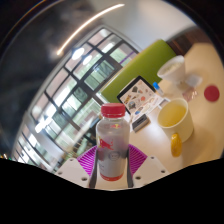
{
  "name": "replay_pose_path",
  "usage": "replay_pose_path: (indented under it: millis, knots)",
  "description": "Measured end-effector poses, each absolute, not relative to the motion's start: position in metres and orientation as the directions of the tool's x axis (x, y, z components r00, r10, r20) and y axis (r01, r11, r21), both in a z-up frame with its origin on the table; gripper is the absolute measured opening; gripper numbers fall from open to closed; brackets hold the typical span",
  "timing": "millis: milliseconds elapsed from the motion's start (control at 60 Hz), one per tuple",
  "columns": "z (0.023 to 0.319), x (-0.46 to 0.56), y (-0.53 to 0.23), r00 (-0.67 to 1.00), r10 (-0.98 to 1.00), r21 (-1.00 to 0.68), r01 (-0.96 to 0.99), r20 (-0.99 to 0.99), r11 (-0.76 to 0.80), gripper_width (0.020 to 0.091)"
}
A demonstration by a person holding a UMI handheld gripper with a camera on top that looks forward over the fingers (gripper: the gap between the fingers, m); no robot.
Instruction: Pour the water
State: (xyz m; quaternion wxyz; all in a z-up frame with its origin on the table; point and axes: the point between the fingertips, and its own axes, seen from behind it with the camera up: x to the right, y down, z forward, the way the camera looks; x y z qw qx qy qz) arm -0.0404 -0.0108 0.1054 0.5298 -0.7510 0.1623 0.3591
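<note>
we see our gripper (113, 168) tilted over, so the whole room leans to one side. a clear plastic water bottle (113, 143) with a red cap (114, 111) sits between the two fingers, and the purple pads (134, 158) press against its lower body on both sides, so the jaws are closed on the bottle. the cap is on the bottle. we can make out a pale label band around its middle, though not what it says.

just beyond the bottle, on the white table (205, 125), stands a yellow cup (175, 119) with a handle, its mouth open toward us. near the cup lies a dark tablet-like card (136, 95) with small pictures on it. further off stands a clear plastic container (172, 70), and a small red round thing (211, 92) lies apart from it. a green panel (145, 64) rises behind the table, and large gridded windows (75, 85) fill the far wall.
</note>
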Motion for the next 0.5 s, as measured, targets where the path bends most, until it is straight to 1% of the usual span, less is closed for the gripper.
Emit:
replay_pose_path:
  millis: [33,50,67,83,100,167,200,217,333,350,383,500]
  knots:
    - [0.114,-0.032,-0.008,0.593,0.126,-0.588,-0.705,-0.796,-0.396,0.042]
    - [0.124,-0.032,-0.015,0.542,0.11,-0.537,-0.744,-0.833,-0.399,0.0421]
    - [0.121,-0.023,-0.006,0.486,0.111,-0.486,-0.774,-0.867,-0.406,0.0414]
    - [0.13,-0.027,-0.01,0.429,0.09,-0.427,-0.809,-0.899,-0.405,0.042]
    - [0.128,-0.018,-0.004,0.376,0.093,-0.379,-0.829,-0.922,-0.41,0.0422]
    - [0.139,0.0,0.001,0.163,0.068,-0.176,-0.893,-0.984,-0.415,0.042]
    - [0.144,0.007,0.001,0.057,0.059,-0.076,-0.903,-0.997,-0.422,0.042]
    - [0.155,0.004,-0.005,-0.002,0.041,-0.016,-0.907,-0.999,-0.421,0.0419]
    - [0.157,0.022,-0.004,-0.366,-0.018,0.336,-0.833,-0.931,-0.439,0.042]
    - [0.162,0.023,-0.011,-0.404,-0.033,0.379,-0.821,-0.914,-0.428,0.042]
    - [0.162,0.027,-0.01,-0.457,-0.042,0.432,-0.802,-0.889,-0.413,0.042]
    - [0.165,0.049,-0.02,-0.577,-0.033,0.548,-0.754,-0.816,-0.363,0.042]
